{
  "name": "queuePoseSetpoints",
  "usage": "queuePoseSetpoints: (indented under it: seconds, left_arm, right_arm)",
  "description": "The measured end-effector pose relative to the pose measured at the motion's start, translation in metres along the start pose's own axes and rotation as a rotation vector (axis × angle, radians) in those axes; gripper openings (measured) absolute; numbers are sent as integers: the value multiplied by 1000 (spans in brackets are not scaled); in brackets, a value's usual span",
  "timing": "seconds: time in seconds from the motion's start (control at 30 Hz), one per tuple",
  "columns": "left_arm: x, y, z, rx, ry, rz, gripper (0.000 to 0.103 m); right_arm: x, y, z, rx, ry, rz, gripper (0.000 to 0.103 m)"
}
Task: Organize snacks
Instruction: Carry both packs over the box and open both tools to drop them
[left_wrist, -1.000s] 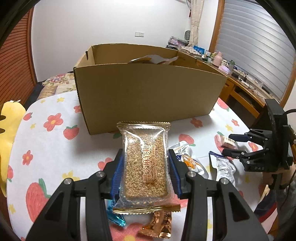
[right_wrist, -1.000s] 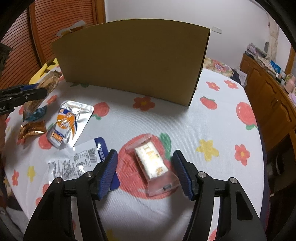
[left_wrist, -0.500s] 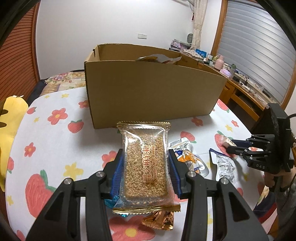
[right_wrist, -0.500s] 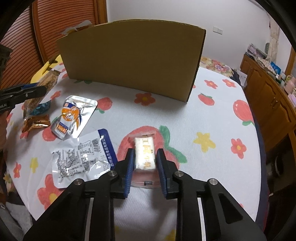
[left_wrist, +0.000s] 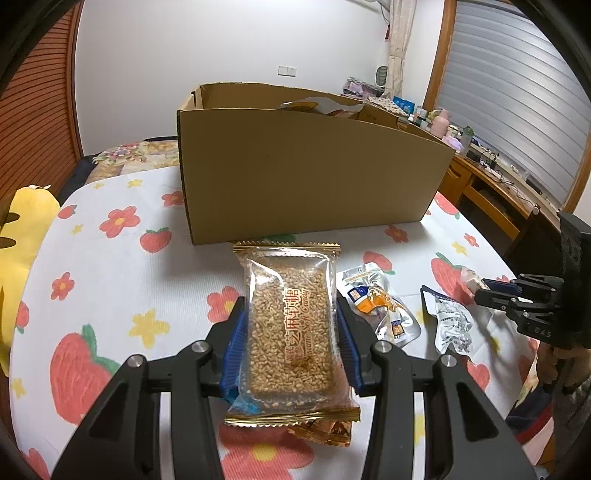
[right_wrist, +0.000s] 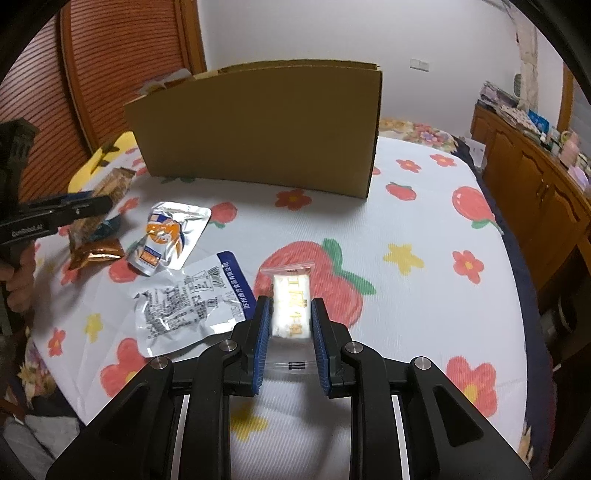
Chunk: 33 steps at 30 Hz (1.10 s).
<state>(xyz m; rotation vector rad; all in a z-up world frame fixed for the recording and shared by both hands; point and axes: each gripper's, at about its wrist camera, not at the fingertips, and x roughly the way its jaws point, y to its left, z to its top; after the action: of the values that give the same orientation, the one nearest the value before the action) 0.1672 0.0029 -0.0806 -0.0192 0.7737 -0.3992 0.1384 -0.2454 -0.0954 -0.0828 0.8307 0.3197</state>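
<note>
My left gripper (left_wrist: 290, 325) is shut on a clear-wrapped sesame candy bar (left_wrist: 290, 321) and holds it above the table, in front of the open cardboard box (left_wrist: 303, 184). My right gripper (right_wrist: 290, 317) is shut on a small white wrapped candy (right_wrist: 291, 306), held just above the flowered tablecloth (right_wrist: 424, 221). The box (right_wrist: 258, 125) stands beyond it. In the right wrist view the left gripper (right_wrist: 74, 206) shows at the left with the bar. In the left wrist view the right gripper (left_wrist: 491, 291) shows at the right edge.
On the cloth lie an orange-and-silver pouch (right_wrist: 170, 232), a clear blue-edged packet (right_wrist: 188, 299) and a copper-foil snack (right_wrist: 96, 253). The box holds several snacks (left_wrist: 314, 107). A yellow cushion (left_wrist: 18, 229) lies at the left, wooden cabinets (right_wrist: 535, 173) at the right.
My right gripper closed on the white candy and lifted it slightly. My left gripper drew back from the box, still holding the sesame bar.
</note>
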Motion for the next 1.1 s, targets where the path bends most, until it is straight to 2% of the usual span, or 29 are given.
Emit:
queuePoseSetpoints:
  seconds: [0.47,0.7,0.9,1.1]
  left_arm:
    - [-16,-1,-1,-19,-48,5,44]
    - [-34,-4,12,-5,-97,3,44]
    - [-45,-7,38,39,-147,18,44]
    - [-50,-11,66,72,-193,29,44]
  right_arm:
    - [-16,-6,-13,45,-40,10,20]
    - [-24,-5,-9,55,-67,21,20]
    - [-36,3,14,15,-115,20,20]
    - [-46,9,53,-32,-179,13,20]
